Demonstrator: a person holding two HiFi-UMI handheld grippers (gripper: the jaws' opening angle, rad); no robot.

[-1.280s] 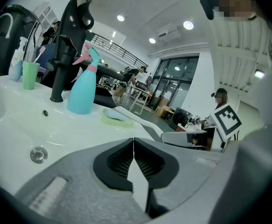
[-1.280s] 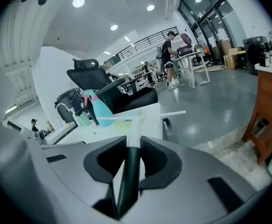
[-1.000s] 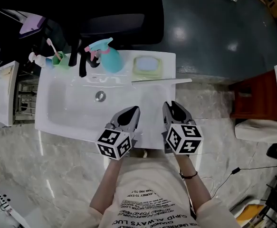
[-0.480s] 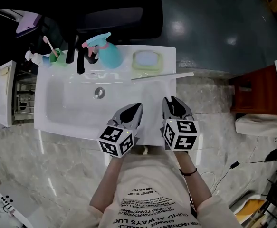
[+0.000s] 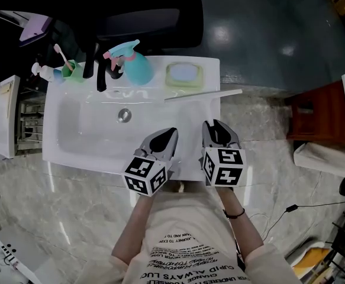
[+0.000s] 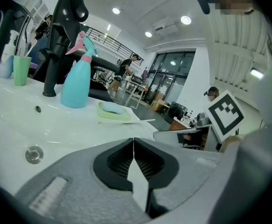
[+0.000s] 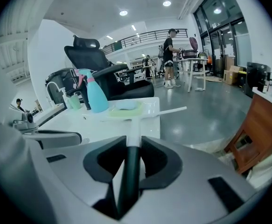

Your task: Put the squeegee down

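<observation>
The squeegee is laid with its white blade on the right part of the sink, just before the soap dish. Its end is seen past the right edge, over marble floor. Its black handle is enclosed by the right gripper, whose jaws have just been opened a little, with the pads against it. The left gripper is closed on nothing. On the shirt "ALWAYS" can be read.

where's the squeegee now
Head view, right: white T-shaped squeegee rests on the white sink, blade before the green soap dish, handle in the right gripper, whose jaws just eased wider.
</observation>
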